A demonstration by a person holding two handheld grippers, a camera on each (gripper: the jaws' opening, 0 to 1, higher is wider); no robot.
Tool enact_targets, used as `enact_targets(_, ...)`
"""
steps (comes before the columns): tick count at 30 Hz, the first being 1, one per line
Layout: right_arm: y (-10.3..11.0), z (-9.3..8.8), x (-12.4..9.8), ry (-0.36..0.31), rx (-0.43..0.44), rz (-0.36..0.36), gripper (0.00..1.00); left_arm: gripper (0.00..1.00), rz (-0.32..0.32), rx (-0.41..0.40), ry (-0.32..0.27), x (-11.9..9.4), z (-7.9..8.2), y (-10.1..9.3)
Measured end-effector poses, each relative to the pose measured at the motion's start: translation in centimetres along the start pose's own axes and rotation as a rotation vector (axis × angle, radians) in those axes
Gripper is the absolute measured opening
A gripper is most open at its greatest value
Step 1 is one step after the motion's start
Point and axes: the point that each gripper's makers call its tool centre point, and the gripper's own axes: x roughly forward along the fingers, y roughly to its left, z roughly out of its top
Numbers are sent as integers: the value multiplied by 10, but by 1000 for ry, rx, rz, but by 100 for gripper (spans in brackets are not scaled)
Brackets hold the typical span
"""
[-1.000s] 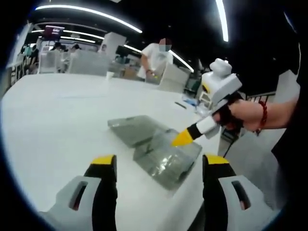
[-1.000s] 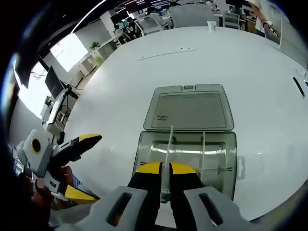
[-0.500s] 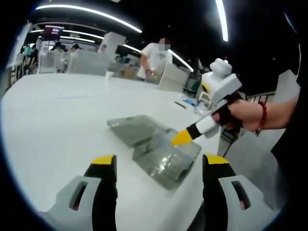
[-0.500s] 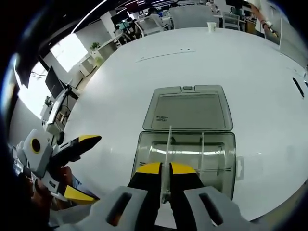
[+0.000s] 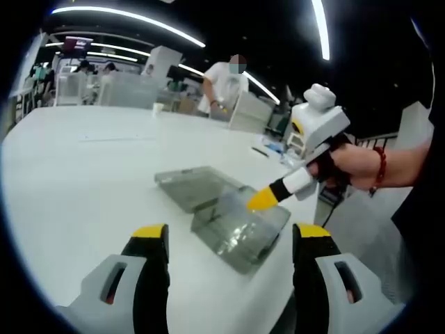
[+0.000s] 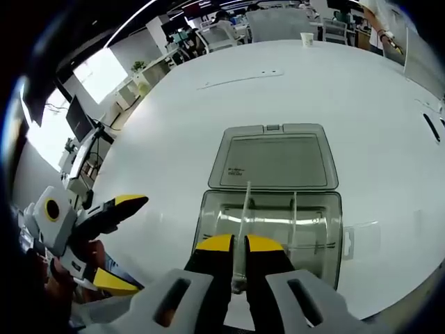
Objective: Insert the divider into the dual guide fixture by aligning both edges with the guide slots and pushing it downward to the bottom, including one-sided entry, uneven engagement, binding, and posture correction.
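Left gripper view
Left gripper [image 5: 229, 240]: jaws spread, empty, hanging back over the counter [image 5: 76, 167].
Box [image 5: 240, 233]: clear, lid [image 5: 195, 186] open flat behind.

Right gripper view
Right gripper [image 6: 233, 243]: jaws pinching the divider [image 6: 245, 209], apparently to steer it down.
Divider: upright inside the box [image 6: 316, 229], beside a second one [image 6: 293, 214].

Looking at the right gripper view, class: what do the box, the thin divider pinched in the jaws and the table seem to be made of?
Box: clear, smoke-tinted plastic, probably; the table shows through its glossy walls.
Divider: thin clear sheet, likely acrylic or similar; only its bright edges read. The right gripper pinches it.
Table: smooth white top with soft reflections; laminate or painted, hard to say.
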Motion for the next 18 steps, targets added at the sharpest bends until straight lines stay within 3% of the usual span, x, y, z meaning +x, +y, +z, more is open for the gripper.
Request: enact_targets(18, -2, 1, -2, -2, 8, -1, 0, 70, 2, 2, 2, -1, 0, -1)
